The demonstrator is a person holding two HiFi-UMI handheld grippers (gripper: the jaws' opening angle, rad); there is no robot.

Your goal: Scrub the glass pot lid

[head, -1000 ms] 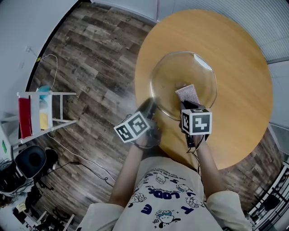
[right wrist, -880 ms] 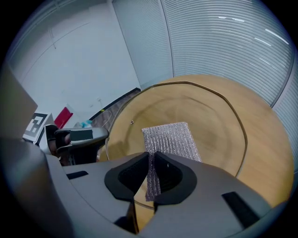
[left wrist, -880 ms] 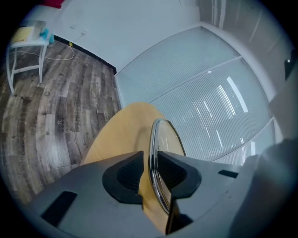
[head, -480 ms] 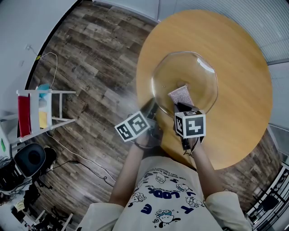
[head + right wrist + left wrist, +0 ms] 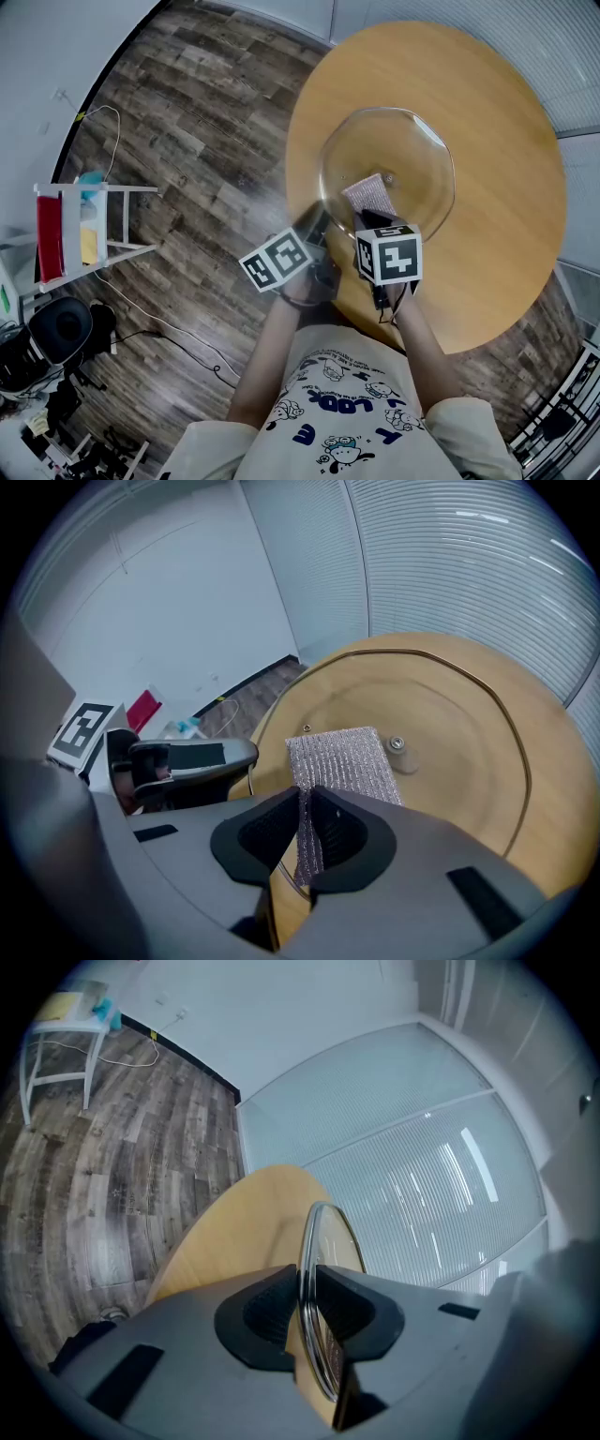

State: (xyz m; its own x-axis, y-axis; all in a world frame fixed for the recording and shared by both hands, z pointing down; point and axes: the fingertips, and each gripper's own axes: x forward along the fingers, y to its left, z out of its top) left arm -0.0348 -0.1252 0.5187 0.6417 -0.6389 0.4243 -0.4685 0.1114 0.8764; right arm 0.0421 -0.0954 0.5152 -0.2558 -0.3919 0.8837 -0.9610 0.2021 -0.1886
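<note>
Right gripper view: the right gripper (image 5: 305,803) has its jaws pinched together on the near edge of a silver mesh scouring cloth (image 5: 342,761). The cloth lies flat inside the glass pot lid (image 5: 459,714), just beside the centre screw (image 5: 397,745).

On the left gripper (image 5: 305,1283) the jaws have just been closing and are clamped on the lid's near-left metal rim.

Judgement: keep that clamp firm so the lid cannot slide or spin. Press the cloth flat and work overlapping strokes from screw to rim, keeping the hard jaw tips off the glass.

The lid sits mid-way across a round wooden table (image 5: 506,122). Beyond it: plank floor (image 5: 187,141), white rack (image 5: 84,225) far left, blinds (image 5: 422,1147) behind.
</note>
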